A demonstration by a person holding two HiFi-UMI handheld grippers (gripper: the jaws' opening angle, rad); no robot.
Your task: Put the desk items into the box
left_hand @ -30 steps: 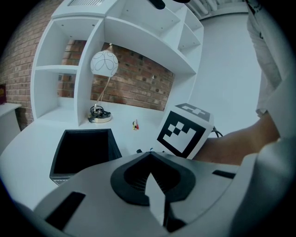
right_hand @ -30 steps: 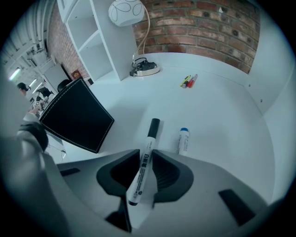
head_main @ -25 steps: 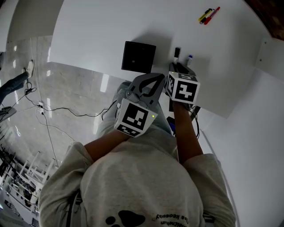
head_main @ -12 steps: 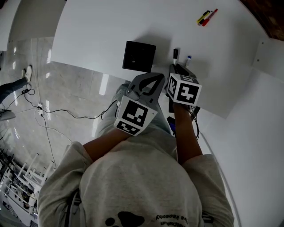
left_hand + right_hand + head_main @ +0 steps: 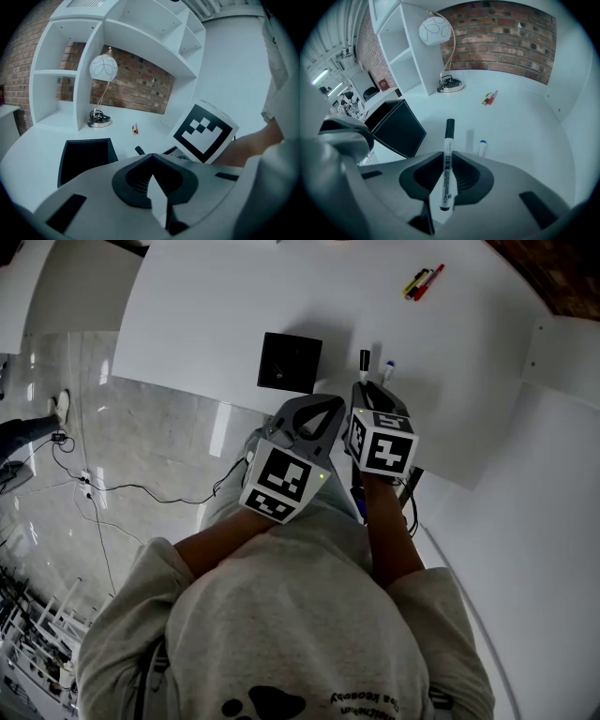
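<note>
My right gripper (image 5: 446, 165) is shut on a white marker with a black cap (image 5: 447, 157), which points out over the desk toward the back. In the head view this marker (image 5: 364, 360) sticks out past the right gripper (image 5: 368, 390), just right of the black open-topped box (image 5: 290, 363). My left gripper (image 5: 315, 416) hovers at the desk's near edge beside the box (image 5: 86, 157), its jaws shut with nothing in them (image 5: 151, 177). A blue-capped marker (image 5: 482, 147) lies on the desk just right of the held one.
A yellow marker and a red marker (image 5: 419, 282) lie together far back on the white desk (image 5: 225, 306). A globe lamp (image 5: 438, 32) with a round base (image 5: 451, 86) stands by white shelves (image 5: 140, 28) against a brick wall. Cables trail on the floor at left.
Only the head view has shifted a little. Both grippers stay at the desk's near edge, with the black-capped marker still in the right one.
</note>
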